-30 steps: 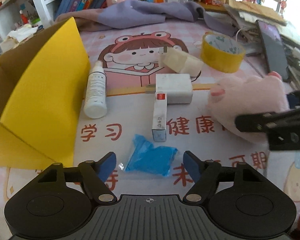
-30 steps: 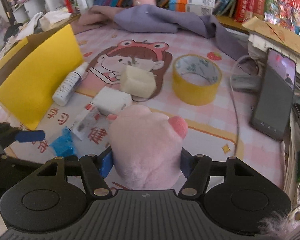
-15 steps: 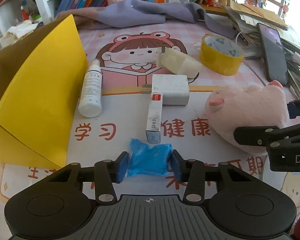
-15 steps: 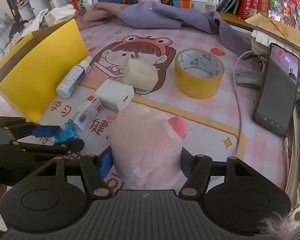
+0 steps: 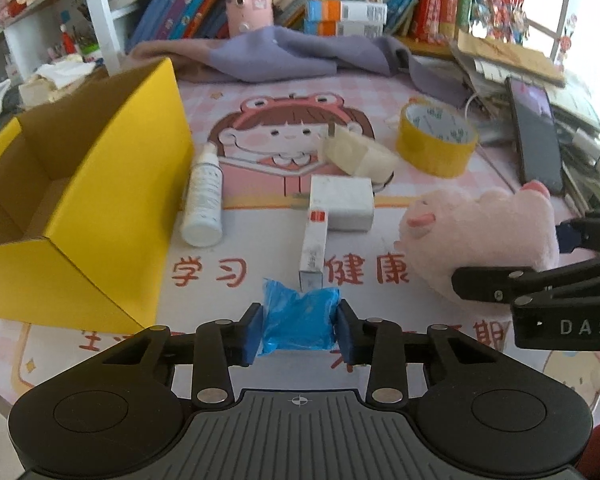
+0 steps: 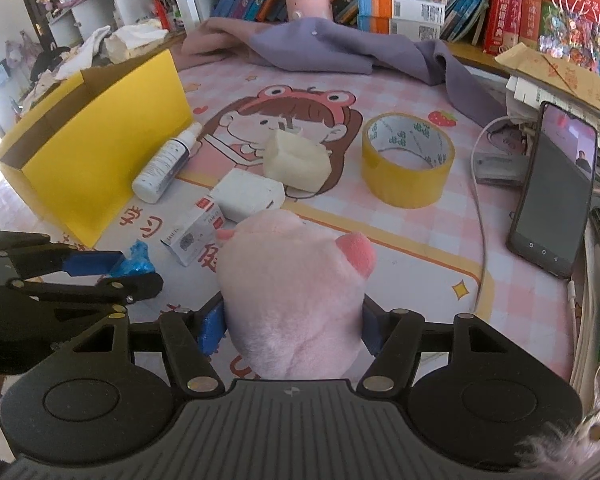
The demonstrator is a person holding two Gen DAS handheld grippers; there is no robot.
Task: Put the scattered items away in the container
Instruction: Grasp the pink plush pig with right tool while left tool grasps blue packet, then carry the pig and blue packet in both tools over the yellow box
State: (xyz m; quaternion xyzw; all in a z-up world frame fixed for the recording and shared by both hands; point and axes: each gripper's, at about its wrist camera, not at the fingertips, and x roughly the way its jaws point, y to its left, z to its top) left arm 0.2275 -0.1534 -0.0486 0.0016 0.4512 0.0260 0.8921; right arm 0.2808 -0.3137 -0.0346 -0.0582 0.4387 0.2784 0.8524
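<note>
Between the blue pads of the left hand-held gripper [image 5: 299, 330] sits a crumpled blue bag [image 5: 298, 320]; the jaws have just been closing, and both pads now press its sides, so it is gripped. The bag is soft and light, which suggests a squeeze across its bulk is what keeps it from slipping. It is low over the worktop [image 5: 440, 216], near the open front corner of the yellow box [image 5: 112, 184], the container for this task, which stands to the gripper's left with its opening upward.

The right hand-held gripper [image 6: 292, 326] is clamped on a pink plush toy [image 6: 296, 300], with its pads sunk into the pile on both sides. The toy is bulky, so the jaws stand fairly wide around it.

Both grippers point forward and steeply down at the worktop, side by side, left slightly ahead toward the box. Each load probably needs lifting above the box wall before release.

Not yet collected on the worktop: a white spray bottle [image 5: 202, 200] lying just beside the box, a small carton [image 5: 314, 250], a white charger block [image 5: 342, 202], a cream block [image 5: 358, 154] and a yellow tape roll [image 5: 436, 142].
</note>
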